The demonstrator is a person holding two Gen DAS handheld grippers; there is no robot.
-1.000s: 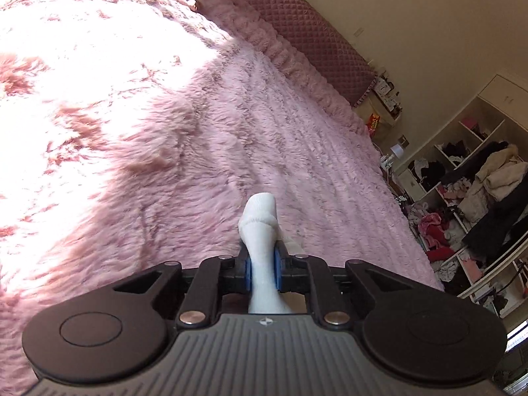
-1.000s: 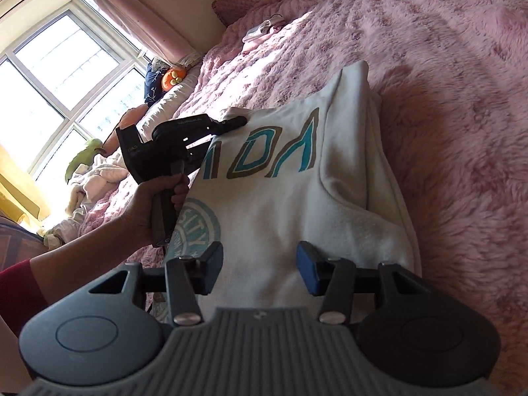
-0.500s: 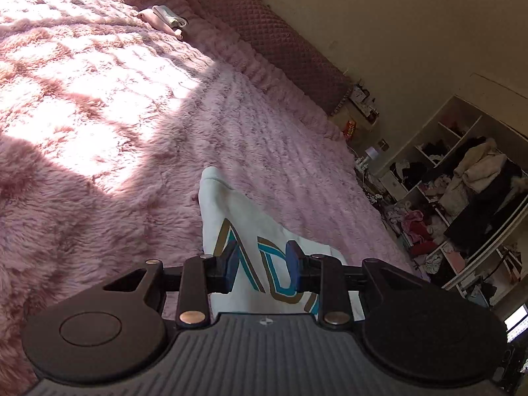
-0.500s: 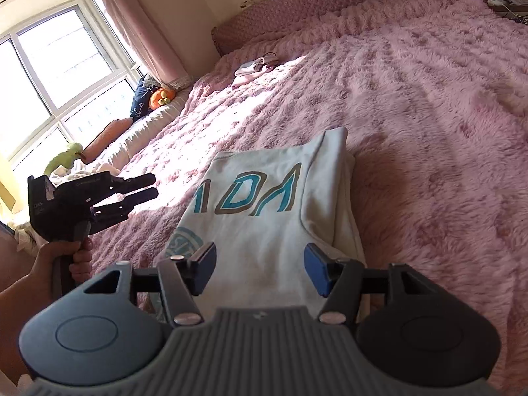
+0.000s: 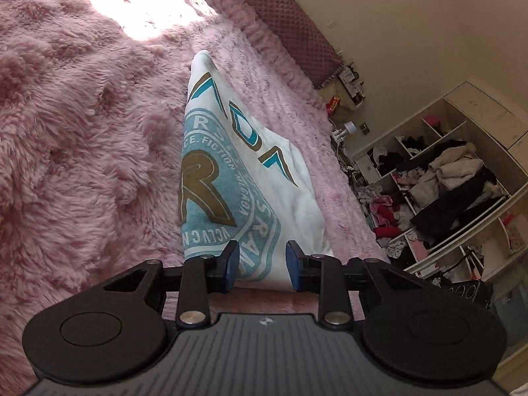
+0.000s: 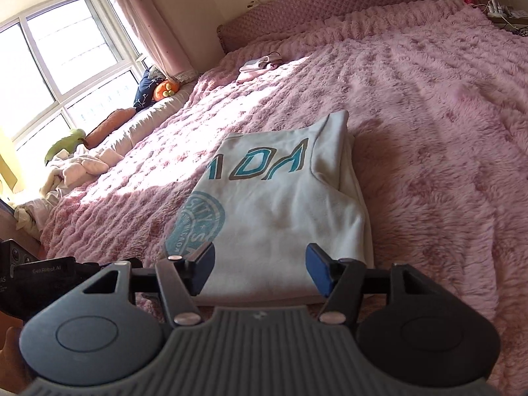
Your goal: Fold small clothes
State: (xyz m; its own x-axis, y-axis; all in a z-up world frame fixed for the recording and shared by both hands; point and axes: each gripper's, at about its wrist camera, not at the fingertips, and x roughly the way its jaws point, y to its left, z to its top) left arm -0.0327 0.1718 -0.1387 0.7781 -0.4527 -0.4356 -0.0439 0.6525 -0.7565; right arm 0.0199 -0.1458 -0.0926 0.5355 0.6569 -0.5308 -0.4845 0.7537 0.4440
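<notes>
Now the big pink blanket [image 6: 429,105] fills both views, deep and shaggy, and it is the first hazard: pile like that can drag on cloth and pull a fold out of line if anything gets slid across it. Lying on the blanket, well short of the quilted headboard [image 6: 330,3], is the shirt [image 6: 283,204], white with teal and brown print, already folded into a narrow block with a doubled edge on the side away from the window. That stacked edge looks loose, so a nudge from that side could probably tip the layers open.

Down to the tools. The right gripper [image 6: 260,272] hovers at the shirt's near hem, fingers wide, nothing clamped. The left gripper [image 5: 262,270] sits over the same hem at the printed end, fingers narrower and parted, cloth showing behind the gap but no pad pressing on it. Risk there: closing from this height may pinch only the top layer, and a lift would then peel the fold apart. Both tools crowd one hem too, so they could knock each other on the next reach.
</notes>
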